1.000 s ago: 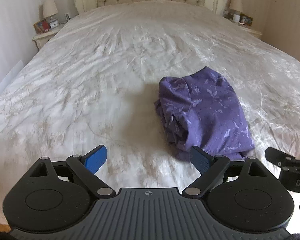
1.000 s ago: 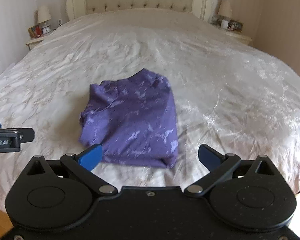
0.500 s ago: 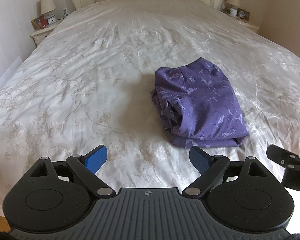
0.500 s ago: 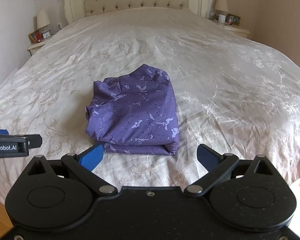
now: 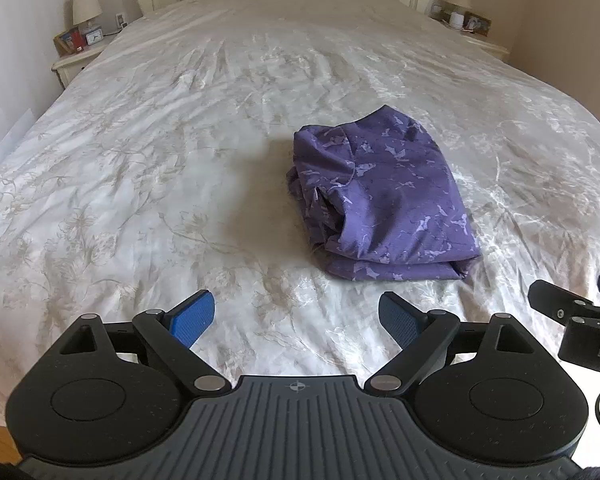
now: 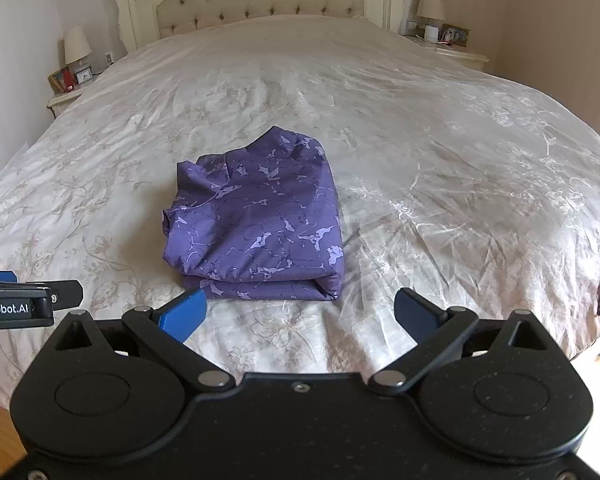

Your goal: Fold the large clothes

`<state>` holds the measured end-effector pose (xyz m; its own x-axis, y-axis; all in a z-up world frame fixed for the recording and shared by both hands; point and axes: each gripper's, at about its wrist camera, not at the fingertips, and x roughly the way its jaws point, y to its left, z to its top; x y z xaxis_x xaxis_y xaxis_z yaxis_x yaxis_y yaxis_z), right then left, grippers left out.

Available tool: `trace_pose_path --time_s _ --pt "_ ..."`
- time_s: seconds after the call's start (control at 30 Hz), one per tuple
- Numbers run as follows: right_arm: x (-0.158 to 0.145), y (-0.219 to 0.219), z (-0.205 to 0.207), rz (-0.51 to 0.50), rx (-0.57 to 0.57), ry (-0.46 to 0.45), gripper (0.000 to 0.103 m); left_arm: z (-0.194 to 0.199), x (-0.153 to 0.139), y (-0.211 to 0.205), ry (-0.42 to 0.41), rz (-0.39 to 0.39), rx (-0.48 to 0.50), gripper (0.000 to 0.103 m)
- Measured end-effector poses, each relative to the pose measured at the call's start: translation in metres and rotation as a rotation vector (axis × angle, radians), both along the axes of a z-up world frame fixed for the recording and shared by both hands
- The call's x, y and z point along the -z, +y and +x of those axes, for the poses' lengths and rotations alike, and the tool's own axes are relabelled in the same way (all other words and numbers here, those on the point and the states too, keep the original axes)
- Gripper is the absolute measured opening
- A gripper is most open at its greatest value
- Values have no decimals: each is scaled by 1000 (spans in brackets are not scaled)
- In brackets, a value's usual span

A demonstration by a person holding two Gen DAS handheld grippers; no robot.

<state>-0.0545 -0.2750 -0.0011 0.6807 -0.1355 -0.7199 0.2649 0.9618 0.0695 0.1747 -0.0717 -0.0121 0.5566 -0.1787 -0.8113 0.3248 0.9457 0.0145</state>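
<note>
Folded purple garment (image 6: 260, 220) on bed (image 6: 440, 152); left gripper (image 5: 296, 316) and right gripper (image 6: 300, 316) near its front fold, jaws spread wide, empty. Best left untouched.

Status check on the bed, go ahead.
Left gripper open, empty. Right gripper open, empty. Purple patterned garment folded on white floral bedspread, untouched by either. Nothing in the way.

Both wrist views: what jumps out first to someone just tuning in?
A folded purple garment lies alone on the pale bedspread, toward the foot of the bed. Both grippers hang open and empty short of it: the left gripper to its left, the right gripper straight in front of its folded edge.
</note>
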Motion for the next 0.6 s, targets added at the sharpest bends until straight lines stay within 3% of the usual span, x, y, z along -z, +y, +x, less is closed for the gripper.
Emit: trace_pose_path --time_s 0.6 --pt "1 -1 0 3 7 9 99 -2 2 0 -13 -8 -23 89"
